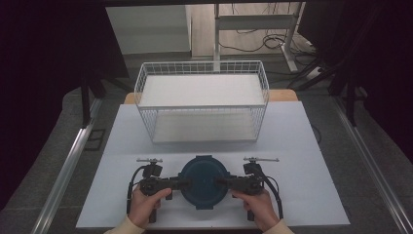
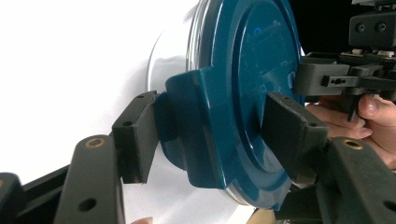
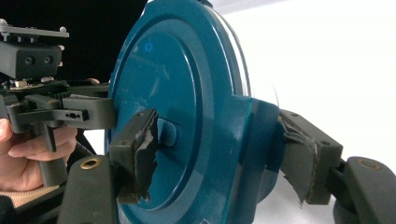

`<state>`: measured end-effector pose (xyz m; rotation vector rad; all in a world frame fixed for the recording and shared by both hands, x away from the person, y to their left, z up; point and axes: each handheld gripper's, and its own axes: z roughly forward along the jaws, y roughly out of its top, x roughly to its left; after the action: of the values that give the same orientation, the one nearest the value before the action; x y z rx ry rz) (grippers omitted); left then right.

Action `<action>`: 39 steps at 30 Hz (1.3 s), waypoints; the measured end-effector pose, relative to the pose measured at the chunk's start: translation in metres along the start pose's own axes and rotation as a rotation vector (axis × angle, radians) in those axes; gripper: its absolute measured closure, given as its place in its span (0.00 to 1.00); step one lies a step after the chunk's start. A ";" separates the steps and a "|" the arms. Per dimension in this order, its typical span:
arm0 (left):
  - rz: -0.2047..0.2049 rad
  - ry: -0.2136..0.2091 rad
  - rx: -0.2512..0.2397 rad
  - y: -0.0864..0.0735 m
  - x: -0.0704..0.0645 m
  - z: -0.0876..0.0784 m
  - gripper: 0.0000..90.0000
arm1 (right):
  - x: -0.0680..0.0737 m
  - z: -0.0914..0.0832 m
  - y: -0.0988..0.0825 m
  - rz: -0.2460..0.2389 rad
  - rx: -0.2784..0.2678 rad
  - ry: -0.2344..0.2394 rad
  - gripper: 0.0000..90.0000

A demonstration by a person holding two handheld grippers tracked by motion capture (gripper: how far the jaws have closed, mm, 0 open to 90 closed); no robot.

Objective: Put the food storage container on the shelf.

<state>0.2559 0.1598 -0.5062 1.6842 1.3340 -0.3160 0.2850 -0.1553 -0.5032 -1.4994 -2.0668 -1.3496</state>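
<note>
A white table (image 1: 302, 146) stands on a grey floor (image 1: 53, 161), with a strip of wooden tabletop showing at its far edge. Dark curtains (image 1: 44, 58) close off the room on both sides, and beyond the table, toward 12 o'clock, are a pale wall, the metal legs of another desk (image 1: 216, 34) and loose cables (image 1: 272, 41) on the floor. A metal rail (image 1: 68, 165) runs along the floor at 9 o'clock of the table and another at 3 o'clock.

A white wire basket (image 1: 202, 68) sits at the far middle of the table, at 12 o'clock from the hands; only a white liner sheet shows inside it.

Near the front edge, at 6 o'clock from the basket and well apart from it, lies a round container with a dark blue lid (image 1: 202, 183) that has clip tabs on its rim. What is inside it cannot be told.

The left gripper (image 1: 178, 184) comes in at the lid's 9 o'clock. In the left gripper view (image 2: 210, 135) its jaws stand either side of a clip tab: one pad lies on the lid's top, the other at the tab's outer face, though whether they press cannot be made out.

The right gripper (image 1: 224, 184) comes in at 3 o'clock. In the right gripper view (image 3: 219, 158) its jaws are clamped on the opposite clip tab, one worn pad on the lid's top, one on the tab's outer side.
</note>
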 end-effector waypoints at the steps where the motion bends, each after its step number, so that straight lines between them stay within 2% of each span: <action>1: 0.001 0.000 -0.004 0.000 -0.001 0.000 0.43 | 0.000 -0.001 0.000 -0.003 -0.002 0.001 0.38; 5: 0.017 0.006 -0.001 -0.002 -0.004 -0.002 0.44 | 0.002 -0.003 -0.002 -0.017 -0.025 -0.002 0.40; 13: 0.034 0.015 -0.003 -0.001 -0.007 -0.003 0.45 | 0.006 -0.006 -0.004 -0.055 -0.033 -0.010 0.40; 14: 0.041 0.019 -0.003 -0.001 -0.008 -0.003 0.45 | 0.008 -0.007 -0.003 -0.076 -0.033 -0.016 0.40; 16: 0.081 0.046 -0.002 -0.001 -0.013 -0.005 0.45 | 0.011 -0.008 -0.003 -0.109 -0.038 -0.024 0.40; 17: 0.081 0.046 -0.002 -0.001 -0.013 -0.005 0.45 | 0.011 -0.008 -0.003 -0.109 -0.038 -0.024 0.40; 18: 0.102 0.058 -0.008 -0.001 -0.017 -0.006 0.45 | 0.015 -0.009 -0.003 -0.139 -0.047 -0.032 0.40; 28: 0.120 0.049 -0.025 0.000 -0.022 -0.011 0.45 | 0.021 -0.016 0.000 -0.175 -0.074 -0.028 0.41; 34: 0.158 0.056 -0.046 0.004 -0.030 -0.018 0.45 | 0.028 -0.021 0.004 -0.202 -0.090 -0.025 0.41; 39: 0.170 0.055 -0.058 0.007 -0.033 -0.021 0.45 | 0.033 -0.025 0.008 -0.214 -0.102 -0.025 0.41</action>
<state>0.2425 0.1554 -0.4687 1.7550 1.2182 -0.1317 0.2702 -0.1543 -0.4639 -1.3706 -2.2599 -1.5415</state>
